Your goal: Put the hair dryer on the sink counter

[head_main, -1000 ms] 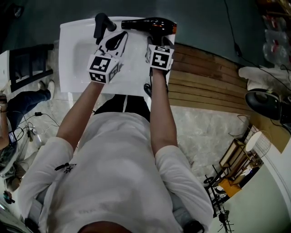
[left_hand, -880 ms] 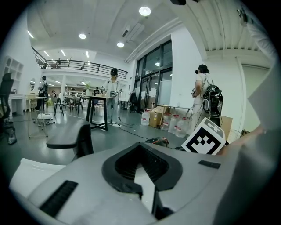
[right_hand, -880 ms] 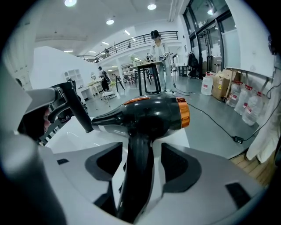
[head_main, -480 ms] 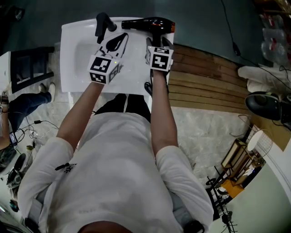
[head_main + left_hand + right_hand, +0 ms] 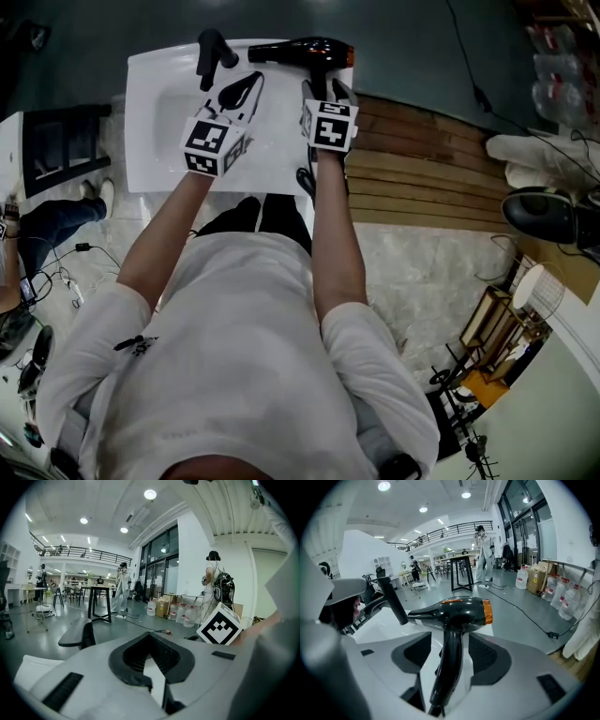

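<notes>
Near edge, head view: person in a white T-shirt (image 5: 253, 347), both arms out over a white rectangular sink counter (image 5: 150, 141). A black cord (image 5: 304, 180) hangs over the counter's near edge, lower centre.

Left gripper (image 5: 246, 82): jaws drawn together, only a thin sliver between the pads, nothing held. It hovers over the basin.

Right gripper (image 5: 323, 87): jaws stand apart. The handle of the glossy black hair dryer with an orange rear ring (image 5: 305, 51) runs between them, with white showing on either side, so I judge no grip on it.

Far edge: dryer body lies across the counter's upper right corner, nozzle toward the black angled faucet (image 5: 212, 49).

Progress: placement looks done or nearly so. What is left is drawing the right gripper clear.

Views: only the right gripper view shows the gaps beside the handle (image 5: 449, 667). Only the head view shows the corner position and cord. The left gripper view misses the dryer.
</notes>
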Demonstrator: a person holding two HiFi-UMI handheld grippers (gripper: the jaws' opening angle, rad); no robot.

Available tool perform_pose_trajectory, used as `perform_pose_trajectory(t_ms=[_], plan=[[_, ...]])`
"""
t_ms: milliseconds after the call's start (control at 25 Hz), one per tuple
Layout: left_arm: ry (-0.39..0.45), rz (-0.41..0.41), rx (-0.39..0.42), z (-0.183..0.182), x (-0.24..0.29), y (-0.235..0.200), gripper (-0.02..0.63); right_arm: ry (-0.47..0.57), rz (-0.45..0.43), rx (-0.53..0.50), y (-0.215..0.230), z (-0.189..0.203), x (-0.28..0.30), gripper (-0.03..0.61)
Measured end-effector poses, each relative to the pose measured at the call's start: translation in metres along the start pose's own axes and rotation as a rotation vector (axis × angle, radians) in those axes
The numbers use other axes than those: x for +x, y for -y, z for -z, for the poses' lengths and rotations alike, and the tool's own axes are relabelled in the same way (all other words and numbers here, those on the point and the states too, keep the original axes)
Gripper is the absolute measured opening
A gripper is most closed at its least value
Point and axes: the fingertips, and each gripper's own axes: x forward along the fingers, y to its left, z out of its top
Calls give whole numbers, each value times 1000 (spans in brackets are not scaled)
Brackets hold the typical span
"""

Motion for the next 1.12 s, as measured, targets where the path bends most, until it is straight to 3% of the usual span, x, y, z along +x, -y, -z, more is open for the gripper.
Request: perform_pose_trajectory(t_ms=[240,720,1120], plan=[[5,16,19,-3,-8,3,2,29,-14,7,-6,-5,-15,247],[27,42,28,-7,-25,16,2,85,-35,4,-11,-5,-52,172],[68,88,35,-24,-54,25,2,164,-23,-8,-24,-8,-98,43]])
